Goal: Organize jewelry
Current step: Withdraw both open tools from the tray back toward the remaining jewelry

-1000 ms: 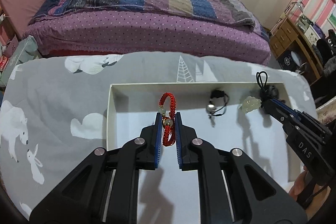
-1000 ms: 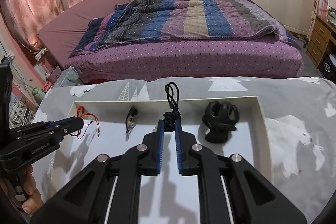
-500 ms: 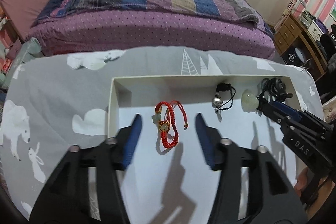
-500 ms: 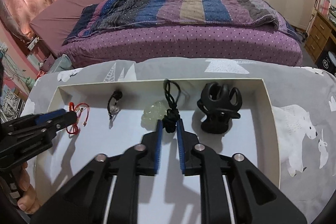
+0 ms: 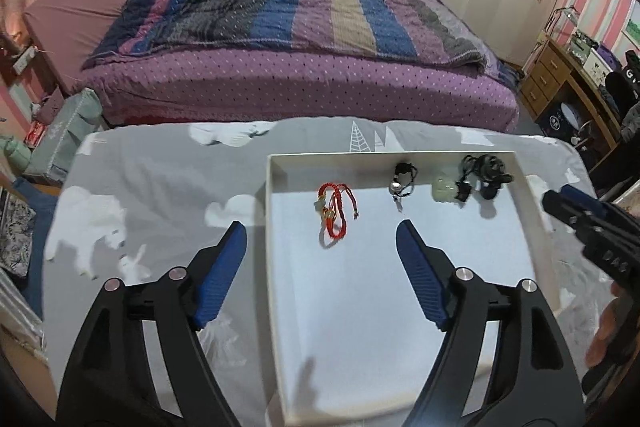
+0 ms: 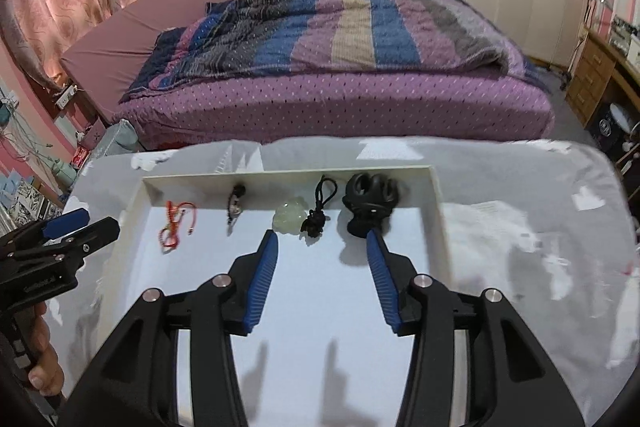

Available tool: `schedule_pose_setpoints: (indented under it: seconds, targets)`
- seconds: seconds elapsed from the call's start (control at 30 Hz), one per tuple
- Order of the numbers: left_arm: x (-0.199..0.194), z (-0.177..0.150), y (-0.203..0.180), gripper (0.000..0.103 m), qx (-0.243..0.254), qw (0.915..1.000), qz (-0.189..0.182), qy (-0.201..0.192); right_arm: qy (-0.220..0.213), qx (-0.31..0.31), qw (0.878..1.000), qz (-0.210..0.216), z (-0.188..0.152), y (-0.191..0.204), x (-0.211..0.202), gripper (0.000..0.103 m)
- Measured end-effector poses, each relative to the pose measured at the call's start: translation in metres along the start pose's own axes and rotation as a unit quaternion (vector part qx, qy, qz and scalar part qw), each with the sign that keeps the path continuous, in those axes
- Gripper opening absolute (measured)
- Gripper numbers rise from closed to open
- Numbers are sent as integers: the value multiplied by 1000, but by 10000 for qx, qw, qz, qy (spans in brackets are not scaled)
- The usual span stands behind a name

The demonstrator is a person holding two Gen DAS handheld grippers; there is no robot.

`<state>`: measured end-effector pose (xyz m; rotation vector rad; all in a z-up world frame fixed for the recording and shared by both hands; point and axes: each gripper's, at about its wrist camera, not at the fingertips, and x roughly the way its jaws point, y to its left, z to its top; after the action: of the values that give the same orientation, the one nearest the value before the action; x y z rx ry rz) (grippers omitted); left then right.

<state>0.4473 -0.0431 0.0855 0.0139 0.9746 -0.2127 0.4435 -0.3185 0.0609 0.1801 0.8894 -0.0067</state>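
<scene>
A white tray (image 5: pixel 276 227) (image 6: pixel 438 211) lies on the grey cloth. Along its far side rest a red cord bracelet (image 5: pixel 334 211) (image 6: pixel 176 223), a small black cord charm (image 5: pixel 402 179) (image 6: pixel 236 205), a pale green pendant (image 5: pixel 446 187) (image 6: pixel 289 217) on a black knotted cord (image 6: pixel 316 215), and a black claw clip (image 5: pixel 488 173) (image 6: pixel 370 201). My left gripper (image 5: pixel 320 233) hovers above and short of the bracelet, jaws opening, nothing between them. My right gripper (image 6: pixel 320 243) hangs just short of the pendant cord, jaws opening and empty.
The grey animal-print cloth (image 5: pixel 140 195) covers the table around the tray. Beyond the table's far edge stands a bed (image 5: pixel 300 39) with a striped quilt. A wooden desk (image 5: pixel 560 75) stands at the right. A hand (image 6: pixel 40 359) holds the left gripper's handle.
Both grippers let go and opened: the left dropped the red bracelet, the right released the black pendant cord. Both then rose and drew back from the tray's far side.
</scene>
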Motion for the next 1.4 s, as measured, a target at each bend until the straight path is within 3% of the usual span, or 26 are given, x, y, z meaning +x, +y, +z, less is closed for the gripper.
schedule_pose_setpoints:
  seconds: [0.07, 0.17, 0.37, 0.47, 0.63, 0.93, 1.4]
  targets:
    - [-25, -4, 2, 88, -36, 9999, 51, -106, -133, -87, 9999, -66, 0, 2, -33, 50]
    - [-60, -13, 3, 92, 5, 9985, 469, -289, -378, -146, 9990, -199, -5, 1, -79, 56]
    - [-129, -38, 5, 94, 50, 9982, 193, -559, -828, -228, 9952, -461, -22, -2, -177, 72]
    - [-163, -53, 0, 100, 156, 9967, 247, -756, -1017, -223, 9931, -531, -32, -6, -222, 81]
    - [-206, -83, -12, 100, 422, 9946, 212, -922, -1038, -374, 9913, -720, -55, -9, -262, 84]
    - [-222, -136, -24, 100, 645, 9942, 71, -857, -797, -343, 9924, -876, -107, -26, -280, 84]
    - [-166, -227, 0, 100, 670, 9972, 143, -287, -165, -29, 9957, -907, -209, -54, -213, 84]
